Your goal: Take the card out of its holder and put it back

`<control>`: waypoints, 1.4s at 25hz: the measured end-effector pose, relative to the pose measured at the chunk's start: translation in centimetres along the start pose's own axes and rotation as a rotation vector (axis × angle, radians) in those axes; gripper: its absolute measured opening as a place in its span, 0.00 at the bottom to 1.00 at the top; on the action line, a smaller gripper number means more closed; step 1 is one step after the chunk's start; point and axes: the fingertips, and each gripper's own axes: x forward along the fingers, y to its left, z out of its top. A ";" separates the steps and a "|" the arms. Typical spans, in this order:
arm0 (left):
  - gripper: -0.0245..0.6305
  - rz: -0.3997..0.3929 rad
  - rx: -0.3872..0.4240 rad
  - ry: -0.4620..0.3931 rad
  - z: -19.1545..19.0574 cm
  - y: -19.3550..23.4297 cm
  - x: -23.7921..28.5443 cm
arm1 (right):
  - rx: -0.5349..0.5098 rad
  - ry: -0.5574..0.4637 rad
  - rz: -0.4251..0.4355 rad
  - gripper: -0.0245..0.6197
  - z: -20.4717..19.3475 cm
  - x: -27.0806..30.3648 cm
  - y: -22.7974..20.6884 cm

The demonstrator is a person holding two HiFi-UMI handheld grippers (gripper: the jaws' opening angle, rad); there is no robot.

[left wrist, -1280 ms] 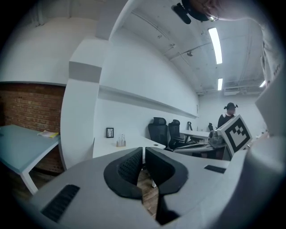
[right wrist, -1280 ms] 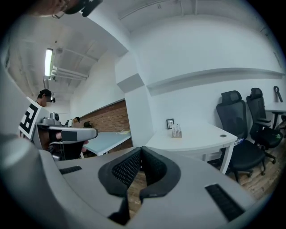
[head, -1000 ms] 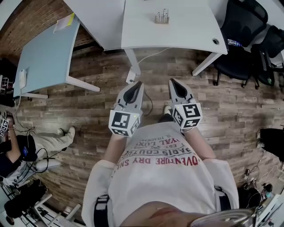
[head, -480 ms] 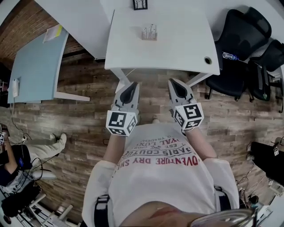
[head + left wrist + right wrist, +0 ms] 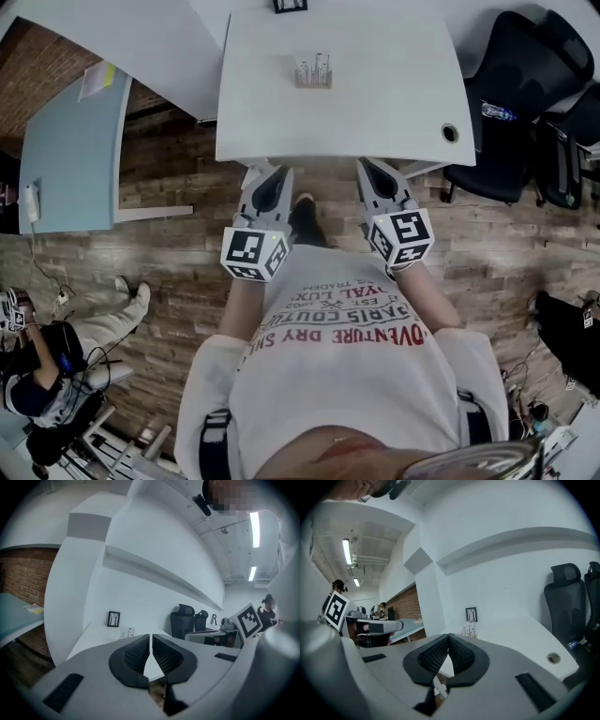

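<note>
A small pale holder of upright cards point(image 5: 314, 72) is seen mid-way on the white rectangular table point(image 5: 375, 103), a black-framed picture point(image 5: 290, 6) at its far edge, a round cable hole point(image 5: 450, 133) by its near right corner.

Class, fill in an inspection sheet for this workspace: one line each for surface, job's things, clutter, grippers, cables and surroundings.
Surface: white table, mostly bare, with a round cable hole near its right corner.
Job's things: holder upright on the table's far half; the card is too small to tell apart from it.
Clutter: framed picture at the table's far edge.
Grippers: left gripper and right gripper both have jaws together and hold nothing; they are by the table's near edge, short of the holder.
Cables: nothing seen on the table; cable on the floor at left.
Surroundings: wood floor, blue table, black chairs, seated person at lower left.
</note>
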 end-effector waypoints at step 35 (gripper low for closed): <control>0.10 -0.195 -0.020 0.191 0.7 17.1 26.3 | 0.109 0.155 -0.190 0.08 2.0 23.6 -14.1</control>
